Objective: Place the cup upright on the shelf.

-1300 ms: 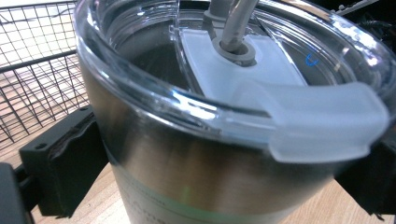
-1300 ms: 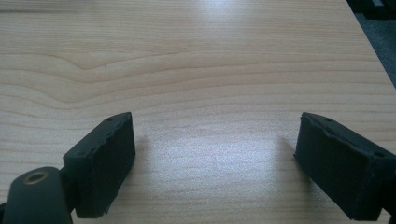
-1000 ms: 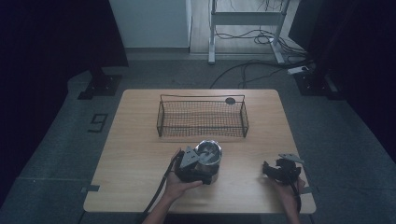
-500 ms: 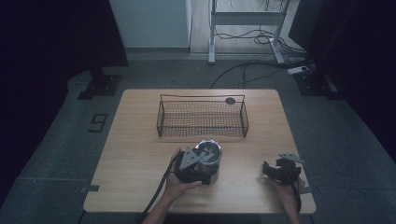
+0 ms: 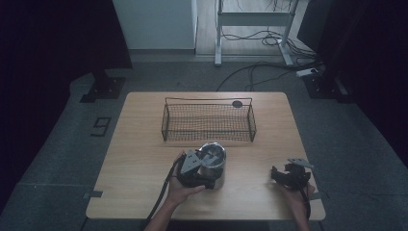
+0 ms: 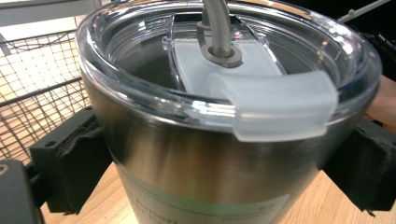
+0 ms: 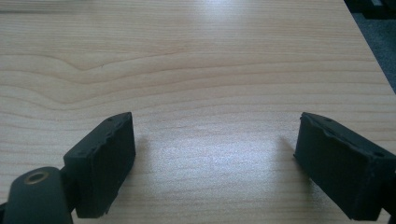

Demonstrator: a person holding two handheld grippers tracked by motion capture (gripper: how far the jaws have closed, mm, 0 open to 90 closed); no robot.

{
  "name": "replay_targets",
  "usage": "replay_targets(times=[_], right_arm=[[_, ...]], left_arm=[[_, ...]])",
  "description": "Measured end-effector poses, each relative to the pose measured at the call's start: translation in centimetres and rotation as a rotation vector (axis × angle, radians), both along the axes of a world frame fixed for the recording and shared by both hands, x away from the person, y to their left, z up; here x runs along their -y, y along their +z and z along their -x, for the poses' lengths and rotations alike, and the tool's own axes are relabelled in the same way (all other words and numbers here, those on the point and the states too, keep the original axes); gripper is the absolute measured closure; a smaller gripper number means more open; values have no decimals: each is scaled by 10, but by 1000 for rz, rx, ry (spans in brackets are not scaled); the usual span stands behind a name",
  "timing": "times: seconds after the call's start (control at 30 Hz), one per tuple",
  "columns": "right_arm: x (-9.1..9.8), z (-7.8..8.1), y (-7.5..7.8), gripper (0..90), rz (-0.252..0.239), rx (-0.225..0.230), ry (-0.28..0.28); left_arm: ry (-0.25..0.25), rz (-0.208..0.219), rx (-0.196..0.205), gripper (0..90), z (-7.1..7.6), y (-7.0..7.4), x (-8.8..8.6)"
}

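A stainless steel tumbler point(image 5: 214, 158) with a clear lid and a straw stands upright on the wooden table point(image 5: 139, 149), just in front of the wire basket point(image 5: 208, 126). My left gripper point(image 5: 208, 177) is shut on the tumbler from the near side. In the left gripper view the tumbler point(image 6: 210, 154) sits between the two black pads point(image 6: 70, 158), and both press against its sides. My right gripper point(image 5: 280, 175) rests low near the table's front right, open, with bare wood between its pads point(image 7: 105, 158) in the right gripper view.
The black wire basket holds nothing and sits across the table's middle back. A small dark round object point(image 5: 237, 103) lies behind its right end. A cable trails from the left gripper off the front edge. Dark stands and cables crowd the floor beyond the table.
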State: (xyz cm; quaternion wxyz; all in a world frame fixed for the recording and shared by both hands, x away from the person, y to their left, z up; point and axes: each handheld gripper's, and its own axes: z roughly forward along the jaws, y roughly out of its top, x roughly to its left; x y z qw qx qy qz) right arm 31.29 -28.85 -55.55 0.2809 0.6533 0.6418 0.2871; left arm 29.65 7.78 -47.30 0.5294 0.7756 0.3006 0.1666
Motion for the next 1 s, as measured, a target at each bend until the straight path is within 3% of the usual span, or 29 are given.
replay_targets(times=[1.0], right_arm=[[0, 0, 0, 123, 1, 1, -5]], left_arm=[[18, 23, 42, 42, -7, 31, -18]])
